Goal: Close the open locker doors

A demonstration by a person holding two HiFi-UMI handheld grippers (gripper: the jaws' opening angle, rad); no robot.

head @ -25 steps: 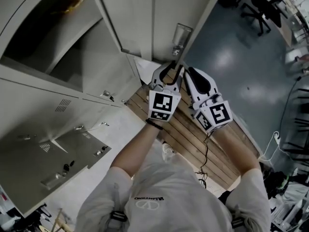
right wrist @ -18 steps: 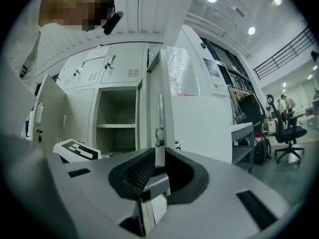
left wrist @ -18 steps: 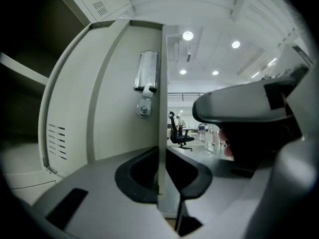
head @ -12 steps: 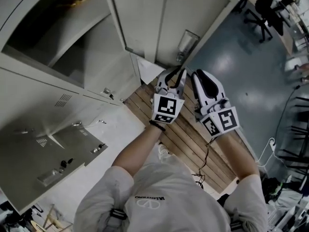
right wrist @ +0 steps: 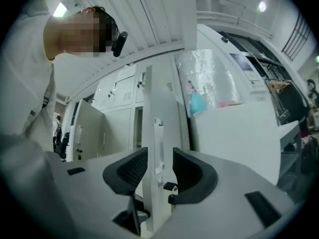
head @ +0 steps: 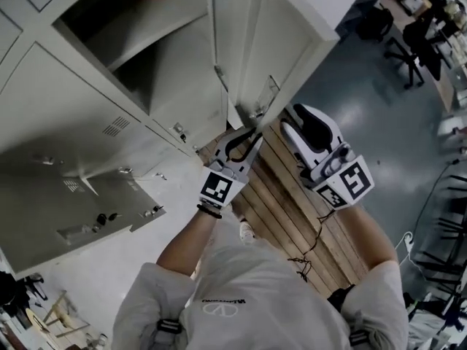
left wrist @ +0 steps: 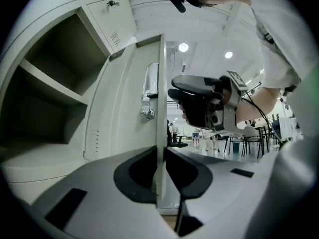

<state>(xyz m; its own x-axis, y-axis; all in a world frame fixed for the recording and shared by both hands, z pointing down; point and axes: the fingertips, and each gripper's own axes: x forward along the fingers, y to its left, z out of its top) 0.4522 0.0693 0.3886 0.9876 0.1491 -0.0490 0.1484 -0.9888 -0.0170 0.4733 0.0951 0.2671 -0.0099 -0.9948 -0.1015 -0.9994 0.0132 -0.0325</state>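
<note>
Pinching the edge of the plain pale-grey locker door point(head: 281, 49), ajar at upper centre, in the left gripper point(left wrist: 160, 156), jaws just easing slightly; holding the right gripper point(right wrist: 159, 156) empty nearby, jaws just spreading wide.

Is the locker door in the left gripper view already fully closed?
No, the locker door stands swung out, its edge toward the camera, and the shelf behind it is in plain sight.

Left tongs point(left wrist: 160, 158) easing on door point(left wrist: 119, 113) — right tongs point(right wrist: 159, 164) just opened, empty.

place: office locker area | cues: steel lockers point(head: 73, 100), swivel chairs point(head: 410, 48)
</note>
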